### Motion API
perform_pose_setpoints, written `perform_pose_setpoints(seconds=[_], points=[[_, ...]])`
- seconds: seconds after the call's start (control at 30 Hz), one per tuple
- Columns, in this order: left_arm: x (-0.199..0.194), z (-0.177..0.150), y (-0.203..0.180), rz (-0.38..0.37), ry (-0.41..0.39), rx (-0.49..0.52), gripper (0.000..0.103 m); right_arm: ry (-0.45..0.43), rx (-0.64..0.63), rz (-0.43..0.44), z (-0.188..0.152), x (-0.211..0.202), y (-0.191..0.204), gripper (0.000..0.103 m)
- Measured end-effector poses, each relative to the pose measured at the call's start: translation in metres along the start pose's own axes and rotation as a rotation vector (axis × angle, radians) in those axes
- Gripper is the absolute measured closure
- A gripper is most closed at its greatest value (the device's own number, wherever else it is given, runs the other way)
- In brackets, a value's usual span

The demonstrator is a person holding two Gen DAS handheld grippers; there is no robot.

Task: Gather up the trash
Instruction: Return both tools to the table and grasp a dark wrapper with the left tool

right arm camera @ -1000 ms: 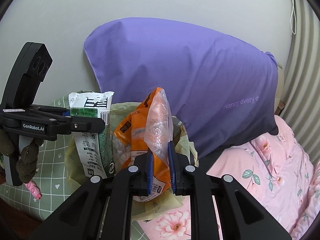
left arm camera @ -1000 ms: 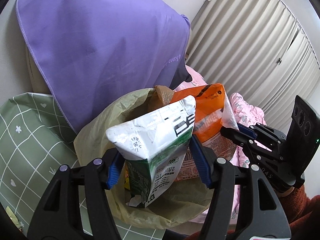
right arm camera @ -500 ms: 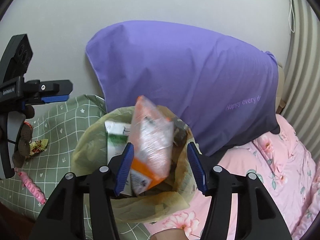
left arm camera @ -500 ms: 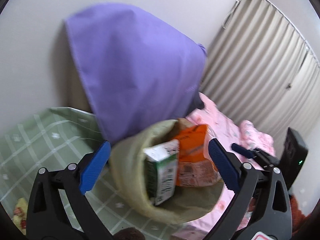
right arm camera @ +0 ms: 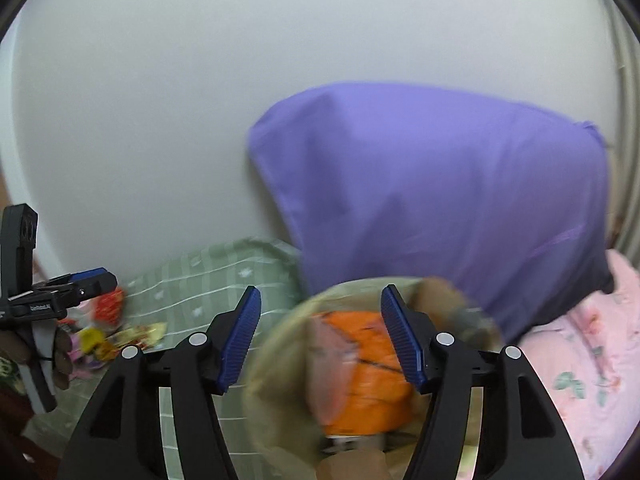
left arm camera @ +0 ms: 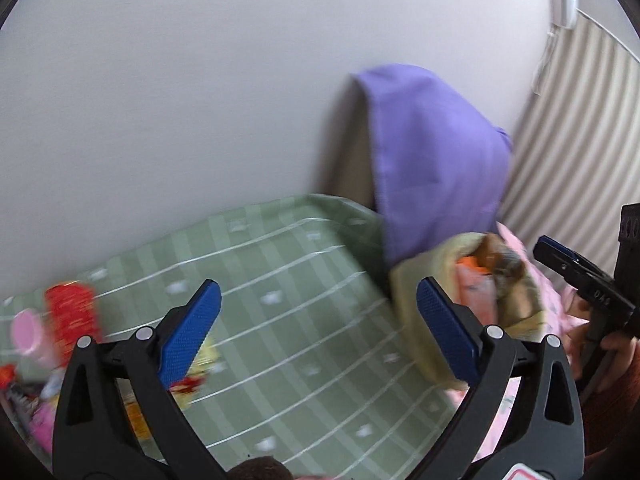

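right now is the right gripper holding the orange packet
No, the right gripper is open with its blue fingers spread wide, and the orange packet lies loose in the yellowish trash bag below them.

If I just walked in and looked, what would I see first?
Probably the big purple pillow leaning on the white wall, because it fills so much of the picture. Right under it, an orange snack bag sits in the yellowish trash bag, between the fingers of the open right gripper. Off to the left, colourful wrappers lie on the green checked sheet.
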State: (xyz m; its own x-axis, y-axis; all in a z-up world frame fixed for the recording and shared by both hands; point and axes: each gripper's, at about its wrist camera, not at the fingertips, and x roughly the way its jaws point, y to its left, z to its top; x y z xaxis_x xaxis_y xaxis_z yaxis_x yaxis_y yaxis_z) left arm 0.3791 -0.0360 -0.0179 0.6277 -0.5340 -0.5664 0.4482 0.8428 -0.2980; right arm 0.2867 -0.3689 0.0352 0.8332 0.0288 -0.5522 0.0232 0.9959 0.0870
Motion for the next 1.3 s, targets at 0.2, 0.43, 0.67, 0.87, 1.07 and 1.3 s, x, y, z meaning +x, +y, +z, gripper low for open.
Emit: perform_pose_setpoints(seconds=[0.2, 0.43, 0.67, 0.87, 1.07, 1.3], points=[[-0.049, -0.03, 0.073, 0.202, -0.043, -0.107, 0.01, 0.044, -0.128, 0.094, -0.003, 0.027, 0.053, 0.044], [-0.106, -0.084, 0.152, 0.412, -0.053, -0.279, 0.01, 0.107, -0.196, 0.199, -0.01, 0.059, 0.105, 0.044], [-0.131, -0.126, 0.183, 0.439, -0.034, -0.382, 0.01, 0.14, -0.327, 0.28, -0.023, 0.082, 0.164, 0.044], [-0.128, -0.139, 0.19, 0.428, -0.009, -0.452, 0.01, 0.15, -0.392, 0.323, -0.034, 0.09, 0.196, 0.044], [-0.122, -0.134, 0.208, 0.464, 0.014, -0.49, 0.015, 0.203, -0.392, 0.344, -0.042, 0.099, 0.194, 0.044], [-0.098, -0.113, 0.225, 0.481, 0.022, -0.462, 0.023, 0.211, -0.374, 0.327, -0.045, 0.103, 0.183, 0.044]])
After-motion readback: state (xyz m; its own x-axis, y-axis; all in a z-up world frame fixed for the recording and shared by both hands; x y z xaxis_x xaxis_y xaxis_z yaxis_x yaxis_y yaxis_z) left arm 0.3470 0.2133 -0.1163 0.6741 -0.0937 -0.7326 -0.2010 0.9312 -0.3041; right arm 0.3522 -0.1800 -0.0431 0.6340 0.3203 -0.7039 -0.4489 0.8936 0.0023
